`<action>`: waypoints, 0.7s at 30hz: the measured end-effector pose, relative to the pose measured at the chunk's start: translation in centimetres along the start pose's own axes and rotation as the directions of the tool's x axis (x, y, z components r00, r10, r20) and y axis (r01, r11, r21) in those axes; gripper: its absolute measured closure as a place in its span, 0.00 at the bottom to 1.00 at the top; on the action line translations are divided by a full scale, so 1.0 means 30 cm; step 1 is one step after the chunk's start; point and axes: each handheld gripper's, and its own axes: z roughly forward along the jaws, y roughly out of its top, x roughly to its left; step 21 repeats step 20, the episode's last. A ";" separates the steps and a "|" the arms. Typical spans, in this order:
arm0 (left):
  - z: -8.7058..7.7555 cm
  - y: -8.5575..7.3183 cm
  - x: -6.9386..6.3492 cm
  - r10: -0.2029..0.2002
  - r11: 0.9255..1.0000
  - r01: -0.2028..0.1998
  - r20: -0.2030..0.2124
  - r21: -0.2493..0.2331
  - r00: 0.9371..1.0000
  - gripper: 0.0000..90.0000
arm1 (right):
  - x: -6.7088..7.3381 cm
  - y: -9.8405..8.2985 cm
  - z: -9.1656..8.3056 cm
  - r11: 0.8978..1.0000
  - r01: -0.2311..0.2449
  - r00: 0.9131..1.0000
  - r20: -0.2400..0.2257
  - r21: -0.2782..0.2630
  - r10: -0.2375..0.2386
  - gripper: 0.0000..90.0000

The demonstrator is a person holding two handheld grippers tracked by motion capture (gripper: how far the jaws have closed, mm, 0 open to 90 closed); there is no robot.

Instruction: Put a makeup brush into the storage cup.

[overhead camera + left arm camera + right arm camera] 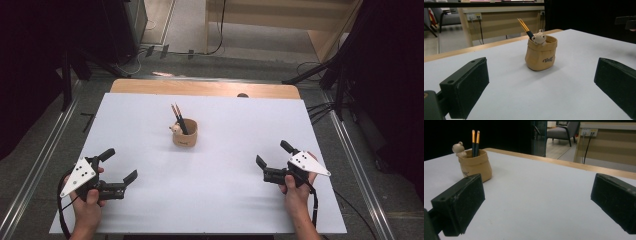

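At the left edge of the white worktop (150, 210) the person's left hand (87, 200) holds the left gripper (121, 167) low over the surface, its jaws spread wide with nothing between them. In the left gripper view those two black padded jaws stand far apart at either side, and the pencil cup sits in the gap beyond them, well apart from both.

In the middle of the worktop, a little toward the far edge, stands the pencil cup (185, 133). It is a small tan holder shaped like a soft paper sack, with a rolled, slightly crumpled rim and a rounded belly; dark script lettering runs across its side, too small to read fully. A little pale bear figure (539, 37) perches on the rim. Two pencils (178, 118) stick out of it, leaning together, with dark lower shafts and orange-yellow upper ends.

Over on the right, the person's right hand (296, 187) holds the right gripper (272, 154) just above the worktop, well apart from the cup. Its jaws are also parted wide and hold nothing. In the right gripper view the cup (475, 165) appears beyond the jaw on that view's left side, upright, with the pencils (475, 141) rising nearly straight.
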 end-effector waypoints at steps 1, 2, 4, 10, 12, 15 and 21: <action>0.000 0.000 -0.001 0.002 1.000 -0.002 -0.001 0.000 1.000 0.00 | -0.002 0.000 -0.004 1.000 -0.002 1.000 0.001 -0.002 0.002 0.00; -0.001 0.000 -0.001 0.003 1.000 -0.003 -0.001 0.000 1.000 0.00 | -0.006 0.001 -0.011 1.000 0.002 1.000 0.001 -0.002 -0.002 0.00; -0.002 -0.001 -0.001 0.005 1.000 -0.005 -0.001 0.002 1.000 0.00 | -0.010 0.000 -0.020 1.000 0.006 1.000 0.002 -0.003 -0.006 0.00; -0.005 -0.001 0.002 0.003 1.000 -0.003 -0.001 -0.001 1.000 0.00 | -0.025 -0.015 -0.057 1.000 0.003 1.000 0.016 -0.005 -0.002 0.00; -0.004 -0.001 -0.001 0.012 1.000 -0.012 0.000 0.005 1.000 0.00 | -0.027 -0.018 -0.068 1.000 -0.011 1.000 0.012 -0.006 0.011 0.00; -0.002 -0.004 0.002 0.013 1.000 -0.013 0.002 0.009 1.000 0.00 | -0.027 -0.016 -0.074 1.000 0.003 1.000 0.018 -0.002 -0.003 0.00; -0.004 -0.005 0.008 0.014 1.000 -0.014 -0.005 0.010 1.000 0.00 | -0.029 -0.014 -0.074 1.000 -0.006 1.000 0.011 -0.008 0.006 0.00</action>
